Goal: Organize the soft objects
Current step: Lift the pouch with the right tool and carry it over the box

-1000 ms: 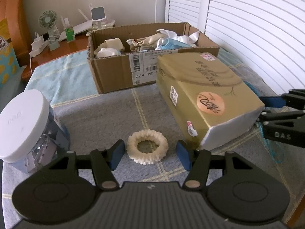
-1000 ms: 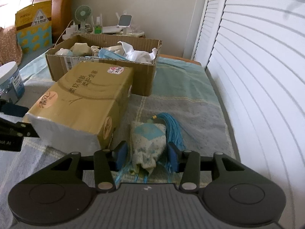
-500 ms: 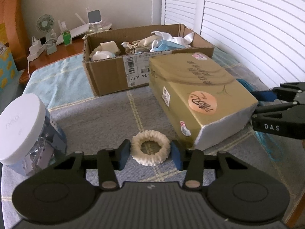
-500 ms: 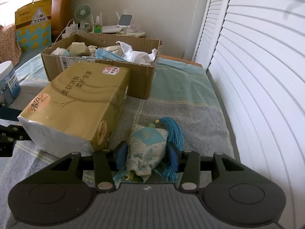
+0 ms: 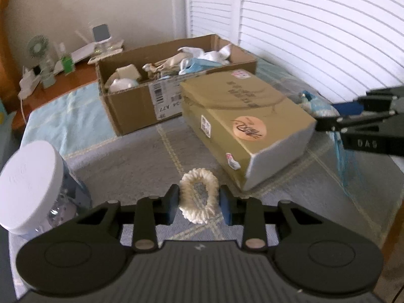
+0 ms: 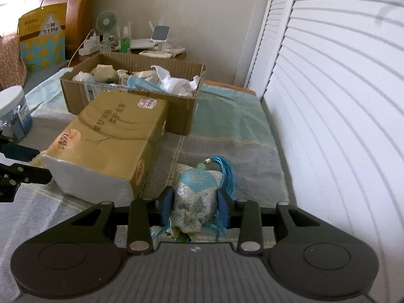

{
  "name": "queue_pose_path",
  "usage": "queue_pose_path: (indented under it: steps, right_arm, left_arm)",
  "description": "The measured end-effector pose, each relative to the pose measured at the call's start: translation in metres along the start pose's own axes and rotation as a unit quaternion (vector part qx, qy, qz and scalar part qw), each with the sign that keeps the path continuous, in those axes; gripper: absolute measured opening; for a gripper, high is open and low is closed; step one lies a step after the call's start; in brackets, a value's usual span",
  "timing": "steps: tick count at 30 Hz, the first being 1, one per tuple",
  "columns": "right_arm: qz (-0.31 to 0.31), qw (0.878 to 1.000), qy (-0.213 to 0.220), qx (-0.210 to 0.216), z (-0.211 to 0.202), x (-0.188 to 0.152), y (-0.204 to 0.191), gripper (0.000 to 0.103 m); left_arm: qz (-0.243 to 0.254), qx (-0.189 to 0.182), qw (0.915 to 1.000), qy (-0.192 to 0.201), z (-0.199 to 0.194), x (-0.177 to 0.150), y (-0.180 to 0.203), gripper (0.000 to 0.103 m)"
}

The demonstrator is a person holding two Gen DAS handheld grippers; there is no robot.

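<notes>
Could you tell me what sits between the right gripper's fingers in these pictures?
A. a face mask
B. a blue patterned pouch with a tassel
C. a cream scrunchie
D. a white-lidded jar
B: in the right wrist view the right gripper has its blue pads pressed against both sides of the blue patterned pouch, its tassel trailing beside it.

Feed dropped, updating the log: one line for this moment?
left gripper: closing on cream ribbed ring | right gripper: shut on blue brocade tasselled pouch | open cardboard box: behind
</notes>
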State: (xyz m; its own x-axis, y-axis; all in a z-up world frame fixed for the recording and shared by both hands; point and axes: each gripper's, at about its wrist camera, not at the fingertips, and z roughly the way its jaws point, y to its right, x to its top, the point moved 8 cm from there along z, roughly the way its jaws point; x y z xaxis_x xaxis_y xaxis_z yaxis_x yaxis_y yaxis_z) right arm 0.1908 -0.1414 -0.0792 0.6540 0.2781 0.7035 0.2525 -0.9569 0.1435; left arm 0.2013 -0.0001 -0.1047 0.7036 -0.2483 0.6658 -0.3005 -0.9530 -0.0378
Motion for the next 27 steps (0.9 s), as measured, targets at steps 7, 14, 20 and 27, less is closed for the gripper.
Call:
queue_pose_path:
  steps: [7,14,20,27]
  right_arm:
    - [0.0,1.0,0.014,0.001,-0.036,0.004,-0.001,0.042]
    - [-0.02,0.999,0.049,0.012,-0.07,0.031,-0.006,0.042]
    - [-0.063,0.993,0.087,0.039,-0.079,0.07,-0.022,0.042]
    - [-0.103,0.984,0.103,0.098,-0.064,0.129,-0.039,0.042]
  left_arm:
    - [0.039,-0.036,0.9986,-0.006,-0.029,-0.007,0.001,0.033]
    - [0.054,-0.05,0.9973,0.009,-0.056,-0.016,0.0,0.033]
    - [0.057,-0.06,0.9962,0.023,-0.069,-0.021,0.0,0.033]
    - [0.051,-0.062,0.9962,0.034,-0.074,-0.022,-0.005,0.033]
